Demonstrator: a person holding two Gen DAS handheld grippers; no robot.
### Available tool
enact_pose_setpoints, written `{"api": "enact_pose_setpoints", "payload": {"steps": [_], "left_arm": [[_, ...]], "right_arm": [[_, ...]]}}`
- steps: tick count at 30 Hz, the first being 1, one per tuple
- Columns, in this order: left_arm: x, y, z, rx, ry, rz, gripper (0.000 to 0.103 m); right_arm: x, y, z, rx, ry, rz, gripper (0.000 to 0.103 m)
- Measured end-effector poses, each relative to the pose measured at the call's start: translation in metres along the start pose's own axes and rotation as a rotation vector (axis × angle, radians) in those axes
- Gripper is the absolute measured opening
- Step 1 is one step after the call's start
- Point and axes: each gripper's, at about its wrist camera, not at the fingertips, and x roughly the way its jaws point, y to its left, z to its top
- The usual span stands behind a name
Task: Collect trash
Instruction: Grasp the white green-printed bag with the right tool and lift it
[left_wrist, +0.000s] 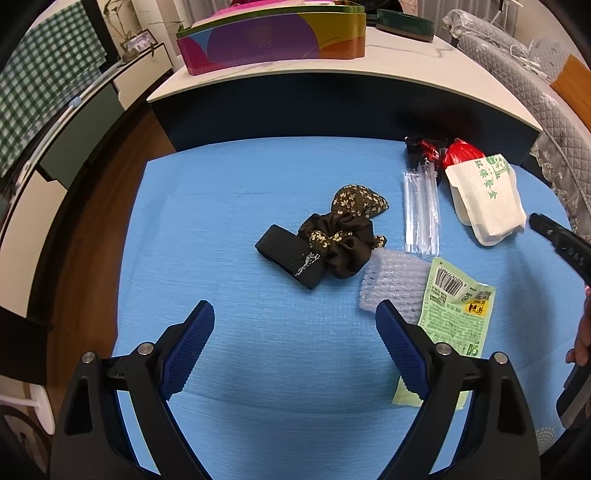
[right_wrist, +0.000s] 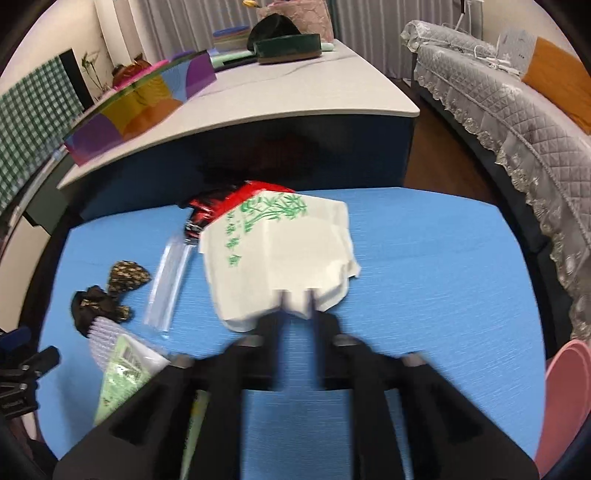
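Since the white paper bag (right_wrist: 280, 254) is what the right gripper (right_wrist: 297, 314) is going for, that's the piece worth talking about. It lies flat on the blue mat (right_wrist: 443, 258), on the far right of the litter, partly on top of a red wrapper (right_wrist: 236, 201). It looks light, thin and floppy, so it'll fold and sag when lifted, and it may drag the wrapper along.

The right wrist view is smeared, but the near edge of the bag sits between the 2 narrow-set fingertips. I can't tell for sure whether they're actually pinching it or just standing around it. That near edge is the sensible spot to grab anyway, since it's a double layer there and slightly raised off the mat.

The left gripper (left_wrist: 295, 328) hangs over bare mat with its blue pads (left_wrist: 192, 347) spread wide and nothing in them. Just beside its right finger are a bubble wrap scrap (left_wrist: 391, 280) and a green wrapper (left_wrist: 458, 314). Both look featherweight; the green one is slick and flat, so I'd pinch a curled corner. A clear sleeve (left_wrist: 421, 210) lies further back, flat too. The dark scrunchie (left_wrist: 340, 236) and black band (left_wrist: 291, 258) in the middle look like keepers, not trash, but that's a guess.
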Motion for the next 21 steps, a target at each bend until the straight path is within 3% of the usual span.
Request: {"api": "enact_pose_setpoints", "payload": {"steps": [1,5,11,17,20,21], "left_arm": [[-0.001,0.000,0.000,0.000,-0.001,0.000,0.086],[-0.001,-0.002,0.002,0.007,-0.005,-0.001,0.086],[0.000,-0.006,0.006,0.009,0.001,-0.022,0.086],[0.003,-0.013,0.008,0.025,0.010,-0.044,0.086],[0.004,-0.016,0.008,0.029,0.014,-0.051,0.086],[0.005,-0.017,0.008,0.030,0.016,-0.050,0.086]], "right_arm": [[0.000,0.002,0.002,-0.013,-0.013,-0.001,0.086],[0.004,0.018,0.012,-0.122,-0.062,-0.021,0.092],[0.046,0.028,0.033,-0.138,0.002,-0.070,0.092],[0.074,0.024,0.032,-0.087,0.063,-0.037,0.098],[0.075,0.025,0.025,-0.123,0.040,-0.037,0.094],[0.074,0.025,0.024,-0.131,0.032,-0.030,0.089]]}}
